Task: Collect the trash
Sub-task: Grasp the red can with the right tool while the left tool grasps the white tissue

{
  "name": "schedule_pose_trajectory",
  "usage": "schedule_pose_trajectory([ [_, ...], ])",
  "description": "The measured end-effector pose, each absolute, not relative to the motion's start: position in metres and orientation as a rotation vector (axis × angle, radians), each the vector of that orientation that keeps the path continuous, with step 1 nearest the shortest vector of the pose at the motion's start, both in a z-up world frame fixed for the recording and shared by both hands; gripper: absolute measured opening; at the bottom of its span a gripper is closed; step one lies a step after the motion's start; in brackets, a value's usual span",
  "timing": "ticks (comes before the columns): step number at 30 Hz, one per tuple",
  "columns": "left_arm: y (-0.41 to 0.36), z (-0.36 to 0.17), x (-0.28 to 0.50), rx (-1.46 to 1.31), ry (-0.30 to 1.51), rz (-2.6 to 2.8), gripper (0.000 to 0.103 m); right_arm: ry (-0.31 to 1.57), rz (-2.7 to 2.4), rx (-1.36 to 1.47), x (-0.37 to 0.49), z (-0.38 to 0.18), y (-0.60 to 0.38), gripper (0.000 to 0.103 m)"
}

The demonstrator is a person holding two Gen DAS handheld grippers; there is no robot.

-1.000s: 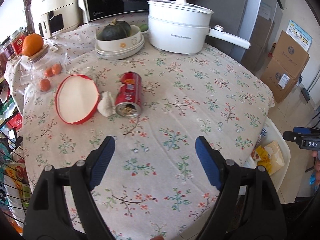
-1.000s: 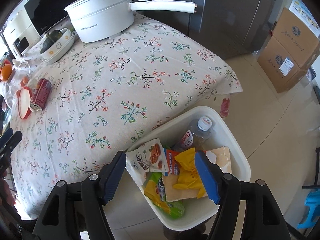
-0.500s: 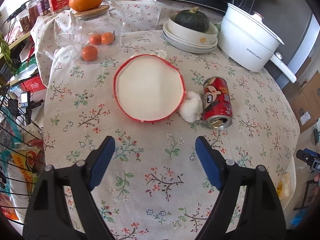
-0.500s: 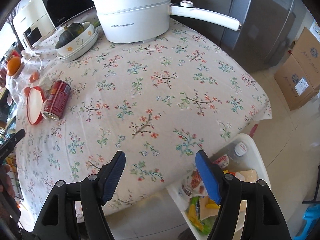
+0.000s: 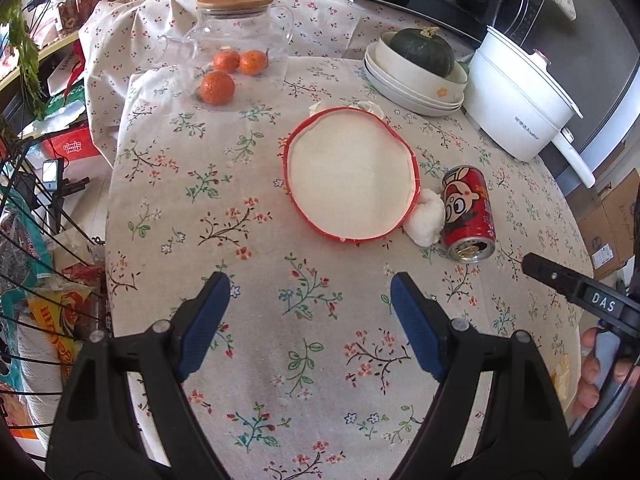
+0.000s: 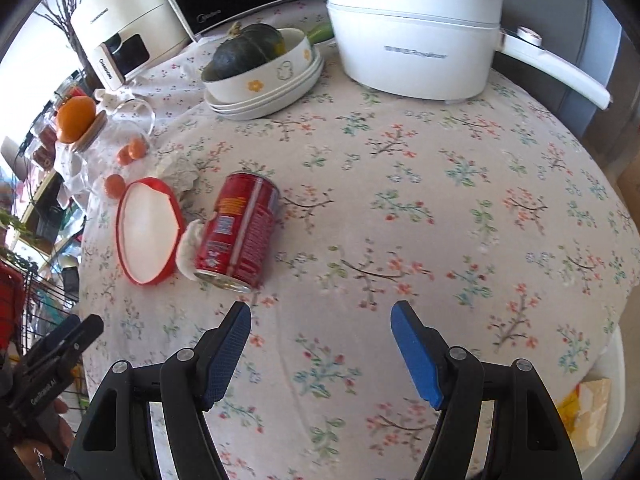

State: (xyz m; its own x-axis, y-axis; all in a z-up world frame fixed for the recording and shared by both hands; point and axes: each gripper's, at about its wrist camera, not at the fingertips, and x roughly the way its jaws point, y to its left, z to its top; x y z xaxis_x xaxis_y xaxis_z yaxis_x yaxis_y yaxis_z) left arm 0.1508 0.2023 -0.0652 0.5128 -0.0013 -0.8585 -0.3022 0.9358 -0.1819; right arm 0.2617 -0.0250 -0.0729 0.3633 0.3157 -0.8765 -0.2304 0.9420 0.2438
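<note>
- Red can (image 6: 238, 232) lies on its side on the cloth (image 6: 440, 208), open end toward both grippers; not yet picked up.
- White wad (image 5: 426, 218) (tissue, prob.) sits between can and lid, touching both; also uncollected.
- Red-rimmed lid (image 5: 350, 174) lies flat just left of the wad in the L view; likely trash too.
- 2nd crumpled paper (image 6: 180, 172) behind the lid; only an edge shows in the L view.
- Bin (image 6: 612, 400) at table's edge, lower right of the R view, already holds wrappers: part of the job is done.
- L gripper (image 5: 308, 312): jaws wide apart, nothing between them, above bare cloth short of the lid.
- R gripper (image 6: 320, 340): jaws wide apart, empty, near the can's open end but not touching.
- Left to do, by my reading: can, wad, lid, paper → bin. Bowls, squash, pot, jar w/ oranges look like keepers.
</note>
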Motion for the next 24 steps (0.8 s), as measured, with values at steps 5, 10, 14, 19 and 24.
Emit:
schedule_pose_trajectory([
  [5, 0.205, -0.059, 0.151, -0.316, 1.002, 0.184, 0.082, 1.118, 0.407, 0.121, 0.267, -0.080, 0.001, 0.074],
  [10, 0.205, -0.063, 0.150, -0.306, 1.012, 0.172, 0.080, 1.122, 0.415, 0.216, 0.279, -0.095, 0.008, 0.073],
  [14, 0.202, -0.065, 0.151, -0.289, 1.017, 0.167, 0.074, 1.142, 0.447, 0.330, 0.287, -0.108, 0.009, 0.067],
  [19, 0.191, -0.068, 0.160, -0.294, 1.022, 0.124, 0.055, 1.142, 0.454, 0.341, 0.291, -0.112, 0.006, 0.054],
  [24, 0.166, -0.071, 0.178, -0.288, 1.007, 0.063, 0.048, 1.160, 0.413, 0.338, 0.292, -0.103, -0.019, 0.054],
])
